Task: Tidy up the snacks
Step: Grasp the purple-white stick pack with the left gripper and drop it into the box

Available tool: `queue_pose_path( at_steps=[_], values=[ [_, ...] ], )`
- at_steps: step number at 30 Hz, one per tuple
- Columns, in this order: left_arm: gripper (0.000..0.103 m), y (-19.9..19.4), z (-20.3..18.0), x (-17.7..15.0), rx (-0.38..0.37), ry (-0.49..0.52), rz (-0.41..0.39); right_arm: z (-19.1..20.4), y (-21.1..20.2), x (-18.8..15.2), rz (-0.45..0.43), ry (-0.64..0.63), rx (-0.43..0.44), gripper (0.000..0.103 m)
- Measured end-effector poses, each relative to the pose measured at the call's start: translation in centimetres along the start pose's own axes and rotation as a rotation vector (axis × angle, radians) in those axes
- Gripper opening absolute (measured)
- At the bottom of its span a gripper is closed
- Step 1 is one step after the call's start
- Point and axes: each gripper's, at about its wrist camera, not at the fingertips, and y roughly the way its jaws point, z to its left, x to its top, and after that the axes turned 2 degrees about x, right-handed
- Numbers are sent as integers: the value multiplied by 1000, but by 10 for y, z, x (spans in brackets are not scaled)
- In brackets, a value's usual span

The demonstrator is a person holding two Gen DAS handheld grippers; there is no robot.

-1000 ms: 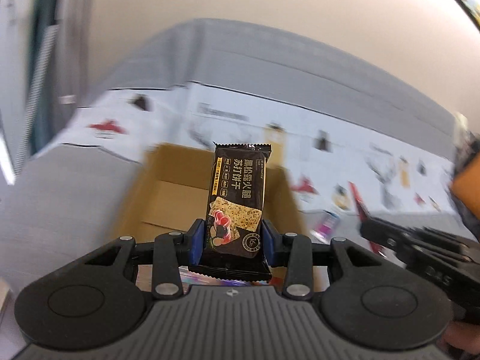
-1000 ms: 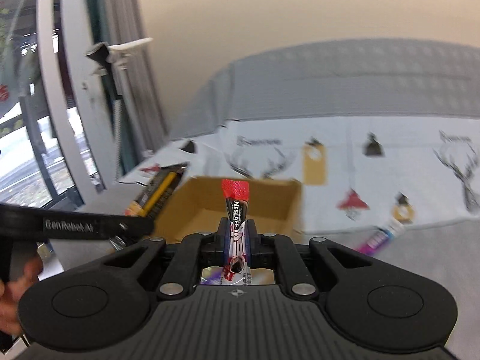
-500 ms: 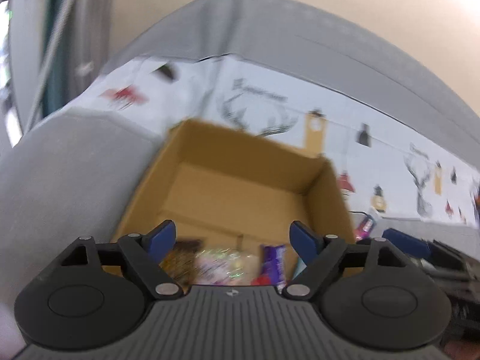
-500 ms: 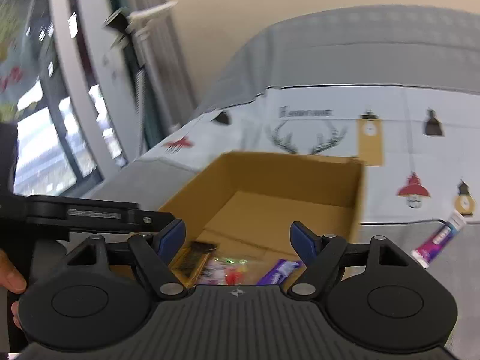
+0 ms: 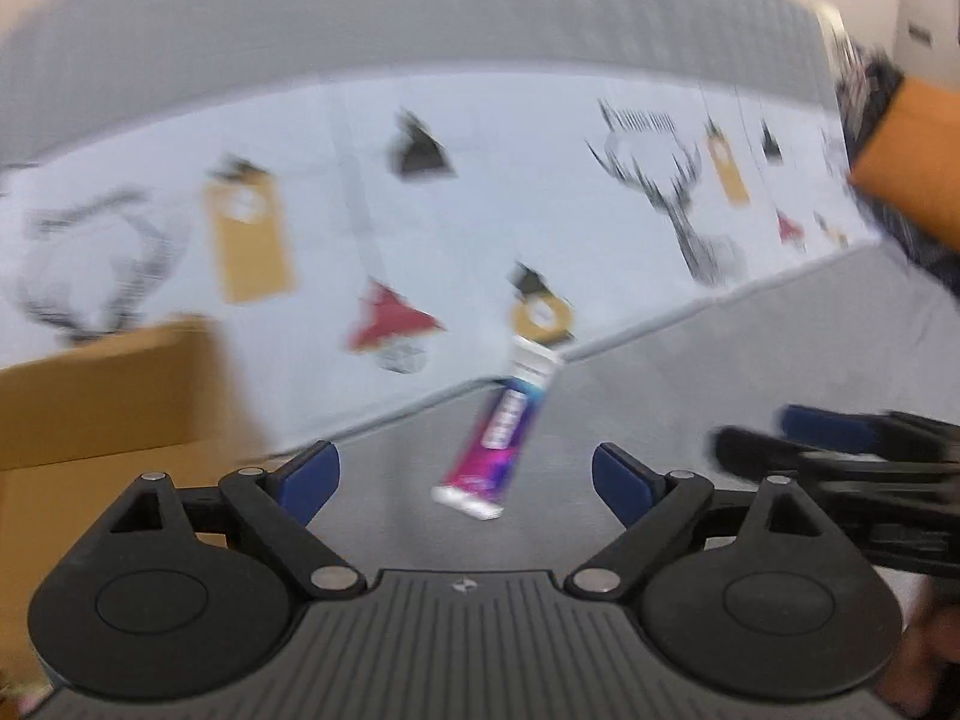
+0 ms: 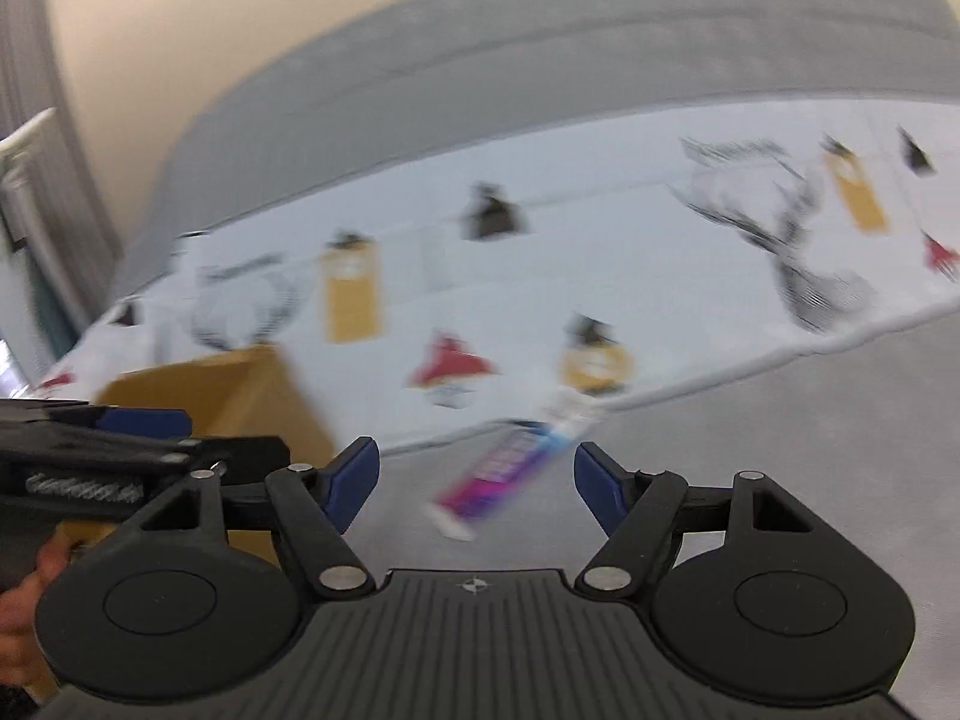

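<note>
Ahead, both tongs gape empty toward a purple sachet (image 5: 501, 426) beside the cardboard box (image 5: 90, 396).

You can read no text in either view; motion blur smears every mark. The purple-and-pink snack stick (image 5: 501, 435) carries pale lettering along its length, but you cannot make out a single letter, in the right wrist view (image 6: 510, 468) either. The printed cloth (image 5: 420, 228) shows a dark line of writing above the antler drawing, too blurred to read. The left tool's side (image 6: 78, 483) bears a pale raised word in the right wrist view, which you cannot read.
</note>
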Motion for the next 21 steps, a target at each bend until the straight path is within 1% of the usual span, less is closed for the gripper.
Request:
queue_pose_path(
  at_steps=[1, 2, 4, 5, 6, 7, 9, 10, 11, 12, 13, 15, 18, 21],
  values=[
    [95, 25, -7, 4, -17, 8, 42, -17, -3, -1, 10, 31, -44, 75],
    [95, 57, -15, 9, -14, 17, 90, -30, -5, -1, 25, 61, -79, 75],
    [95, 101, -25, 11, 32, 50, 128, -53, -9, -3, 42, 121, -92, 75],
    [93, 123, -30, 13, 64, 82, 139, -59, -9, -4, 50, 134, -96, 75],
    [75, 141, -33, 14, 95, 107, 148, -64, -10, -5, 58, 133, -104, 75],
    [62, 159, -33, 14, 108, 119, 170, -69, -10, -6, 66, 132, -105, 75],
    [24, 163, -26, 19, 29, 62, 140, -79, -13, -7, 72, 144, -96, 76],
    [23, 163, -26, 22, 13, 62, 158, -82, -13, -8, 78, 155, -91, 76],
    [21, 158, -27, 23, 35, 76, 158, -85, -12, -7, 82, 164, -85, 76],
    [21, 148, -25, 22, 51, 77, 150, -85, -11, -7, 85, 172, -79, 76],
    [21, 135, -22, 22, 51, 67, 143, -86, -10, -7, 88, 180, -74, 76],
    [21, 98, -13, 25, 43, 39, 115, -84, -4, -2, 93, 189, -57, 77],
    [21, 33, 7, 26, 65, 10, 50, -74, 4, 0, 104, 188, -28, 78],
    [22, -26, 32, 21, 140, -27, 26, -54, 16, 0, 121, 162, 3, 78]
  ],
)
